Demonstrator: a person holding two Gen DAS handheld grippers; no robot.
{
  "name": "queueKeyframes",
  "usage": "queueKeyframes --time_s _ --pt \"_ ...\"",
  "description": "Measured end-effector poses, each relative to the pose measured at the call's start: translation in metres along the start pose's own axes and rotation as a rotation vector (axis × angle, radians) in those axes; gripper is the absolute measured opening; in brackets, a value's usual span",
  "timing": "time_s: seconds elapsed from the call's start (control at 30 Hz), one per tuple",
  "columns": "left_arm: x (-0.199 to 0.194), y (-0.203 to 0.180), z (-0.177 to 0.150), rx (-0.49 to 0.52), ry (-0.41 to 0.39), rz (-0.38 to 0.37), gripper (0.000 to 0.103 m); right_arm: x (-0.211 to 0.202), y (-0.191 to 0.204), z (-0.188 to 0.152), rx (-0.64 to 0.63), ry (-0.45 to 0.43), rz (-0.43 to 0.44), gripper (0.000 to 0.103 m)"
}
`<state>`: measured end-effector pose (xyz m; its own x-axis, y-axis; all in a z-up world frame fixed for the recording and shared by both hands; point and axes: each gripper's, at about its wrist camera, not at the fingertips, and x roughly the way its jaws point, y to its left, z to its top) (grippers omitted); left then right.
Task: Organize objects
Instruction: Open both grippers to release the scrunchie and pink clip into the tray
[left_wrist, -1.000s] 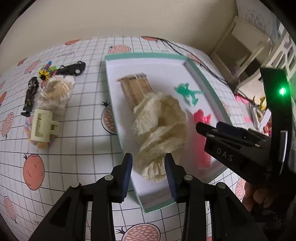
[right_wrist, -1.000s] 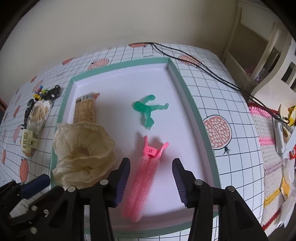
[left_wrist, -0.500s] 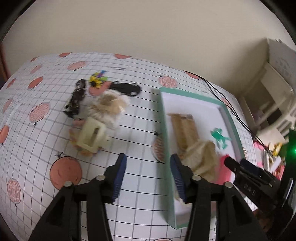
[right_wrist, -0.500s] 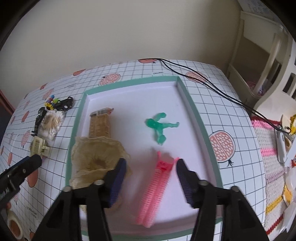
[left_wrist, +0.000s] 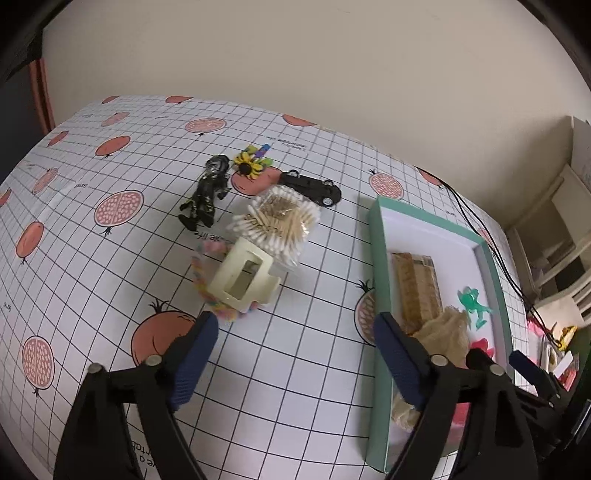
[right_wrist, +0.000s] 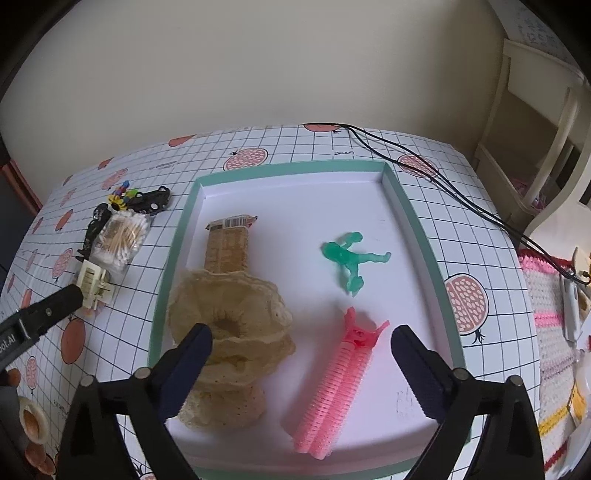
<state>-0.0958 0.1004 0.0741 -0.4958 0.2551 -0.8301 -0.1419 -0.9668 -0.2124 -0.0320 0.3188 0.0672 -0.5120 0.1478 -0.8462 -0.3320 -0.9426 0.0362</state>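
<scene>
Left gripper (left_wrist: 293, 350) jaws spread wide, nothing between them, hovering over the checked tablecloth (left_wrist: 92, 258) at lower centre of the left wrist view. Just above its left finger: cream claw clip (left_wrist: 243, 278) lying on a pastel hair tie (left_wrist: 201, 273), which is mostly covered by the clip. Cotton swab pack (left_wrist: 277, 225) touches the clip's upper side. Above that, mid-frame: black figure (left_wrist: 205, 197), sunflower clip (left_wrist: 251, 162), black toy car (left_wrist: 314, 186), all clustered close.

Tray (left_wrist: 375, 258) with teal rim at right of this view, lower part blocked by the right finger and the other tool's body.

Right gripper (right_wrist: 301, 363) also wide open, empty, over the near end of the tray (right_wrist: 406, 206) at bottom of the right wrist view. Inside the tray: beige lace scrunchie (right_wrist: 236, 314) lower left, partly behind the left finger and overlapping the bottom end of a brown barcoded packet (right_wrist: 227, 245); green toy figure (right_wrist: 349, 258) centre right; pink hair roller clip (right_wrist: 336, 384) between the fingers, not touched. Packet text unreadable.

Black cable (right_wrist: 424, 177) runs off the upper right. Clutter at the far right edge is blurred, can't identify.
</scene>
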Motion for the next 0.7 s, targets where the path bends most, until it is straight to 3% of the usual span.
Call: queueKeyframes --time_s 0.17,0.7 --pt "-0.003 0.007 0.002 -0.028 -0.033 0.024 0.103 -0.001 -0.001 0.0 0.008 -0.011 0.002 0.103" --pt "-0.015 0.026 0.012 -0.077 -0.086 0.012 0.103 -0.013 0.008 0.01 0.01 -0.071 -0.002 0.103"
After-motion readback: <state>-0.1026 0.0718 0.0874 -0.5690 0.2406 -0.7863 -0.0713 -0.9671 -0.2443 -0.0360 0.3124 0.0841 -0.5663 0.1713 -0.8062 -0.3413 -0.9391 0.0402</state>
